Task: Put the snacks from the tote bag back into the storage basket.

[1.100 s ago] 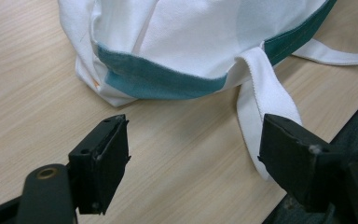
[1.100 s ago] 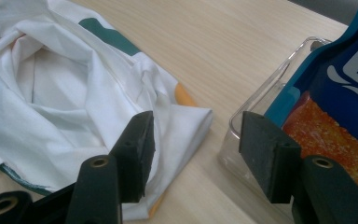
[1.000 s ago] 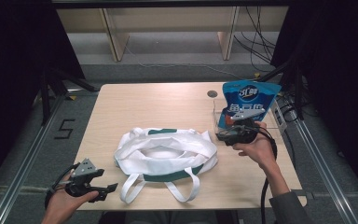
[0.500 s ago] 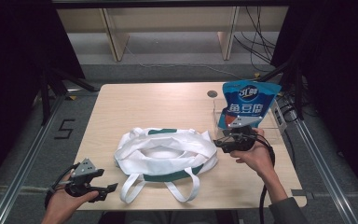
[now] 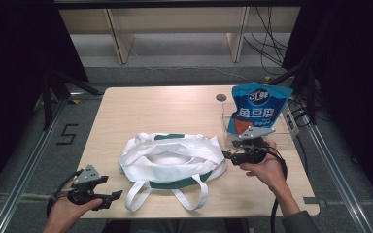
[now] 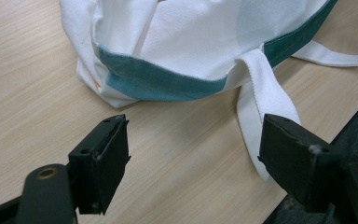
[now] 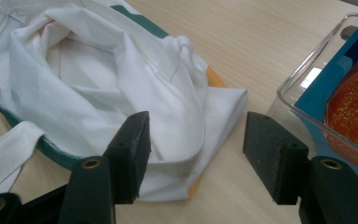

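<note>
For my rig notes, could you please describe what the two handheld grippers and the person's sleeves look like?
Both the left gripper and right gripper are black, with two flat rectangular jaws, brass-coloured pivot pins, a grey three-cornered plate on top and a trailing black cable. A grey sleeve shows on the right arm.

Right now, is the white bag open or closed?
Open. The white bag lies flat on the table, its green-trimmed mouth spread wide, showing the inside.

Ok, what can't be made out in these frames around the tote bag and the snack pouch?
- Tote bag: its bottom inside is hidden by folded cloth in the high view and the right gripper view.
- Snack pouch: the right gripper view's edge cuts it off.
- Clear box: its floor is hidden by the pouch in the high view.
</note>
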A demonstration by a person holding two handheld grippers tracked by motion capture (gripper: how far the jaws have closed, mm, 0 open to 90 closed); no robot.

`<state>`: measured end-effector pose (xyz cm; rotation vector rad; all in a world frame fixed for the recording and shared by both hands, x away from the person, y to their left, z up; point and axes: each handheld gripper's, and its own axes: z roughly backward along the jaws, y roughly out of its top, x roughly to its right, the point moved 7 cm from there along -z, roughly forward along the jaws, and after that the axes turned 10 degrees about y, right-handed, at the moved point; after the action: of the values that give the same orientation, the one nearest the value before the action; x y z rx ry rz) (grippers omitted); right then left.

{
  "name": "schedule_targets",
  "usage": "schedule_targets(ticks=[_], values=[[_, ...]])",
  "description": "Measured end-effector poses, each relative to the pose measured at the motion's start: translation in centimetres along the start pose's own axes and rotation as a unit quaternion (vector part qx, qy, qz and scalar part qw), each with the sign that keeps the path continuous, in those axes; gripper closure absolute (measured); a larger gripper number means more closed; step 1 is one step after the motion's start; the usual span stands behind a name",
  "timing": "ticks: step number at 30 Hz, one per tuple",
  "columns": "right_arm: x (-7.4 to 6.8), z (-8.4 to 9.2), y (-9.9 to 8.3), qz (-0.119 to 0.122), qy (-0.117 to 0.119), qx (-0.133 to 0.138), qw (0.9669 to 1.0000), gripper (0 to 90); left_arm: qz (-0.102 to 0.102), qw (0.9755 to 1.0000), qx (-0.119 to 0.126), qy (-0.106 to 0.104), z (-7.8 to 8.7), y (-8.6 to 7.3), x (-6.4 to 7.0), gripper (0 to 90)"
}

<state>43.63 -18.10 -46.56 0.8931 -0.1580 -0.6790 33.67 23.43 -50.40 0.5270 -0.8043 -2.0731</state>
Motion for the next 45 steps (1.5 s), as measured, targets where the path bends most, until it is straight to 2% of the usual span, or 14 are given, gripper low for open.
schedule_targets(ticks=[2, 3, 4, 5, 6, 7, 10, 14, 20, 30, 32, 37, 41, 45], values=[[0.0, 0.1, -0.2, 0.005, -0.001, 0.001, 1.0000, 41.9, 0.000, 1.0000, -0.004, -0.001, 0.0, 0.0, 0.0, 23.1], [-0.2, 0.1, -0.3, -0.006, -0.002, 0.005, 1.0000, 41.8, 0.007, 1.0000, -0.002, -0.002, 0.0, 0.0, 0.1, 23.1], [0.0, 0.1, -0.4, 0.009, -0.002, 0.003, 1.0000, 41.7, 0.005, 1.0000, -0.003, -0.002, 0.0, 0.0, 0.1, 23.1], [-0.3, 0.2, -0.7, -0.008, -0.001, 0.002, 1.0000, 41.3, 0.005, 1.0000, -0.001, -0.002, -0.1, 0.0, 0.1, 23.1], [0.0, 0.0, -0.6, 0.010, -0.006, 0.011, 0.9999, 41.2, 0.005, 1.0000, -0.002, -0.002, 0.0, 0.0, 0.1, 23.1], [-0.2, 0.1, -0.9, -0.006, -0.003, 0.002, 1.0000, 40.9, 0.005, 1.0000, -0.002, -0.002, 0.0, 0.0, 0.1, 23.1], [-0.3, 0.1, -1.1, 0.005, -0.002, 0.001, 1.0000, 40.3, 0.004, 1.0000, -0.003, -0.001, 0.0, -0.1, 0.1, 23.1], [-0.9, 0.3, -1.3, -0.010, 0.002, 0.000, 0.9999, 38.9, 0.006, 1.0000, -0.004, -0.001, 0.0, 0.0, 0.1, 23.1], [-1.1, 0.4, -1.6, 0.013, 0.001, 0.002, 0.9999, 36.2, 0.005, 1.0000, -0.003, 0.000, 0.0, -0.1, 0.1, 23.1], [-2.1, 0.8, -2.4, -0.001, 0.002, -0.002, 1.0000, 34.7, 0.004, 1.0000, -0.004, 0.000, 0.0, -0.1, 0.1, 23.1], [-2.0, 0.8, -2.5, 0.010, 0.001, -0.002, 0.9999, 34.5, 0.004, 1.0000, -0.004, -0.001, 0.0, -0.1, 0.1, 23.1], [-2.4, 1.0, -2.9, 0.000, 0.005, -0.007, 1.0000, 34.1, 0.003, 1.0000, -0.005, 0.000, 0.0, -0.1, 0.1, 23.1], [-2.5, 1.0, -3.1, 0.014, 0.005, -0.006, 0.9999, 33.7, -0.007, 1.0000, -0.004, 0.002, 0.0, -0.1, 0.0, 23.1], [-3.0, 1.1, -3.3, 0.011, 0.015, -0.011, 0.9998, 33.7, -0.005, 1.0000, -0.005, 0.002, 0.0, -0.1, 0.0, 23.1]])
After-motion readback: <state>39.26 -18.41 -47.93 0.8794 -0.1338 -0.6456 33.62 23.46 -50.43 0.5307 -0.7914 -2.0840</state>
